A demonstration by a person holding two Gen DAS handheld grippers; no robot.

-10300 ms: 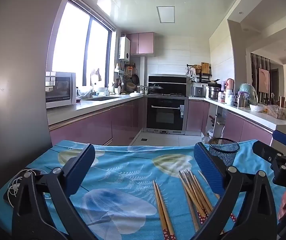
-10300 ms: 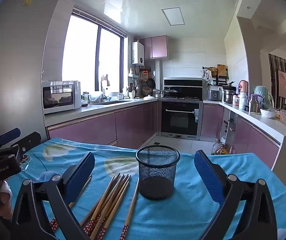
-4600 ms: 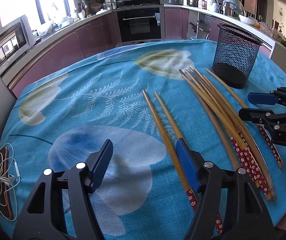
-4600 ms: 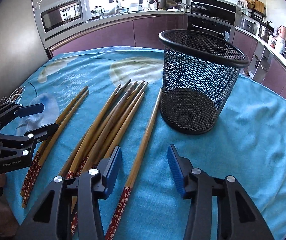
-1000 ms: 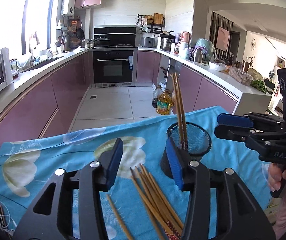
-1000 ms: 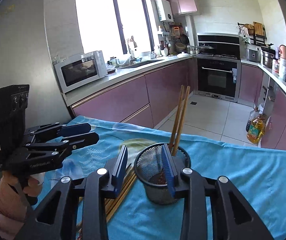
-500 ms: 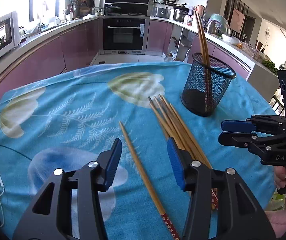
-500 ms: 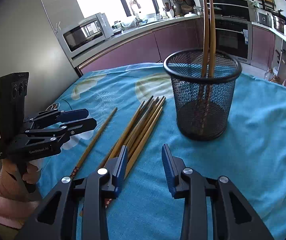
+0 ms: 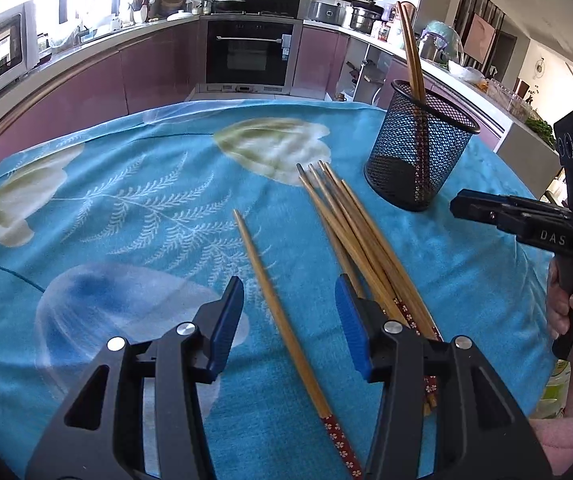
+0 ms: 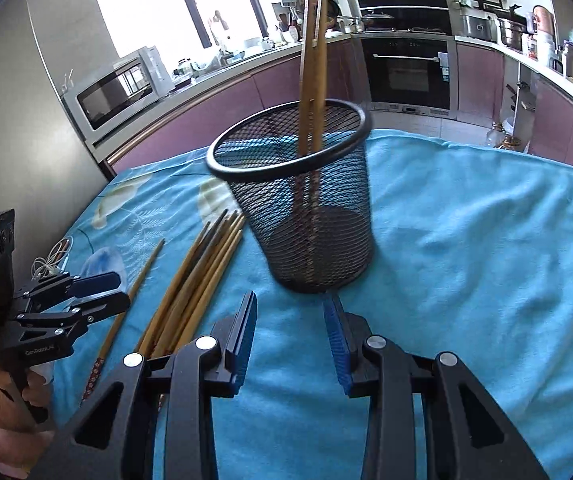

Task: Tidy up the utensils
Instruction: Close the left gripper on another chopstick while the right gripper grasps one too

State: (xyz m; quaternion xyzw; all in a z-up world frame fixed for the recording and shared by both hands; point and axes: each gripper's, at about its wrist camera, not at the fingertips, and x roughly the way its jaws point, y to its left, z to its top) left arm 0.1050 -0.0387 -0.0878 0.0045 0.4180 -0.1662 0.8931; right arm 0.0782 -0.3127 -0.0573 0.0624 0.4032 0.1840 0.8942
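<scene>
Left gripper [image 9: 288, 322]: blue pads part-open, nothing gripped. It hangs over the near part of the table, and a single chopstick [image 9: 276, 308] lies on the cloth in the gap between the pads, not touched by either. Its red patterned end points near, its bare tip far.

Just right of that: a bundle of chopsticks [image 9: 360, 240], loose on the blue floral tablecloth [image 9: 134, 208], fanned slightly, tips pointing far toward the holder. The near ends pass under the left gripper's right finger [image 9: 350, 322]; contact can't be judged.

Right gripper [image 10: 290, 338]: pads part-open with a narrower gap, empty. Bare cloth sits between the pads. It points at the base of the black mesh holder [image 10: 310, 216], which stands just beyond the fingertips. From this view the bundle lies left of the gripper and the single stick further left.

The holder is upright on the far-right part of the table. Two chopsticks [image 10: 312, 72] stand in it, leaning slightly, tops well above the rim.

Near left edge of the table: white earphone cable [image 10: 52, 262].

Far: kitchen counter, microwave [image 10: 124, 88] at left, built-in oven [image 9: 252, 54] centre.
</scene>
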